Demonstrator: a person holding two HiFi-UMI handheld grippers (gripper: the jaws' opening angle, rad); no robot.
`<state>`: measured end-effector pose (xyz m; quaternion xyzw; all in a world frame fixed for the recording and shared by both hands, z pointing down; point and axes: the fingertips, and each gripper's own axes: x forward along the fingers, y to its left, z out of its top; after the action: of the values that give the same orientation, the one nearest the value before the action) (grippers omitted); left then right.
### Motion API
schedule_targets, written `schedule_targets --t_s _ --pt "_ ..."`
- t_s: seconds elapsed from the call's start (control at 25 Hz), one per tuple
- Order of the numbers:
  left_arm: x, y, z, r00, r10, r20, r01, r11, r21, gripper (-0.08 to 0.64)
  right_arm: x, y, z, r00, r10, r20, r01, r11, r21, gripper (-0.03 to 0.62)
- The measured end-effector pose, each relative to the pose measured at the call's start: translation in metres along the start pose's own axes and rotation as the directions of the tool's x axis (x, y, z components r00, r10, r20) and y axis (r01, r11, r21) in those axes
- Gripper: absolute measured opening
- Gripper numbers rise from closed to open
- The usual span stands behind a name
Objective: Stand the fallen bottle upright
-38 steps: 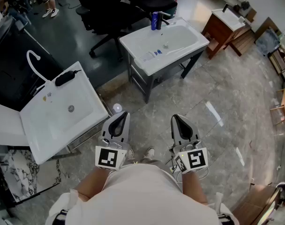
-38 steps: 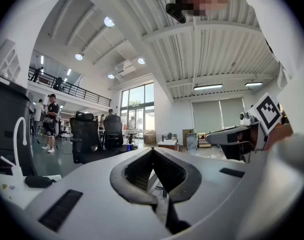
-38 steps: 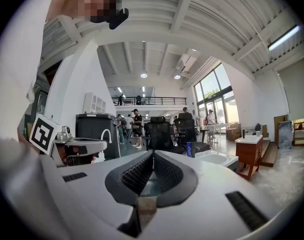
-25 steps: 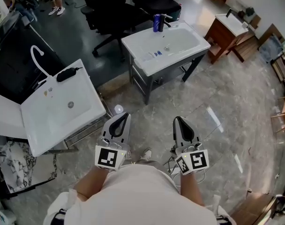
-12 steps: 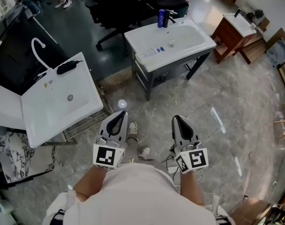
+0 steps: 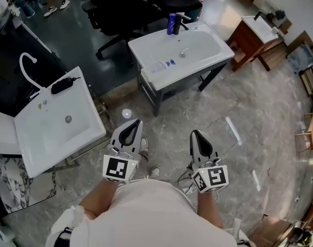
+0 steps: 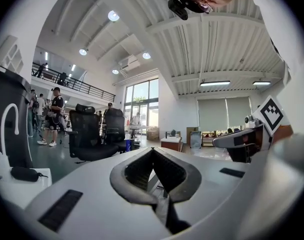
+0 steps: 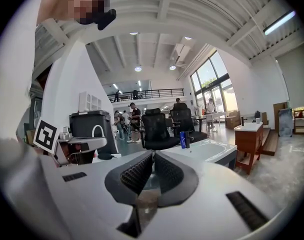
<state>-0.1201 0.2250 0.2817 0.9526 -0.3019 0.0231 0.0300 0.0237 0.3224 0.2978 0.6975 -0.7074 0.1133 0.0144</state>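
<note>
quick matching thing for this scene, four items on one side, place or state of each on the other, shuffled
1. blue bottle
2. black pouch
3. wooden cabinet
4. right gripper

A. shut, empty
B. on the left sink
C. upright at the back rim of the middle sink
D. right of the middle sink

Pairs: 1-C, 2-B, 3-D, 4-A

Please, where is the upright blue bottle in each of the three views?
Head view: blue bottle at top centre, on the far rim of the white basin.
Left gripper view: perhaps the small blue speck left of the jaws; unsure.
Right gripper view: right of centre, above the jaws.
Shared landmark: black office chairs behind it.
</note>
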Motion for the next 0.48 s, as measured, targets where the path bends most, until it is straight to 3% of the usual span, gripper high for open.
schedule_targets --t_s 0.48 --pt "0.111 0.090 0.021 0.999 -0.023 0.024 0.024 0.999 -0.026 0.017 0.139 -0.026 0.038 0.999 0.029 -0.022 -0.029 0.999 -0.014 0.041"
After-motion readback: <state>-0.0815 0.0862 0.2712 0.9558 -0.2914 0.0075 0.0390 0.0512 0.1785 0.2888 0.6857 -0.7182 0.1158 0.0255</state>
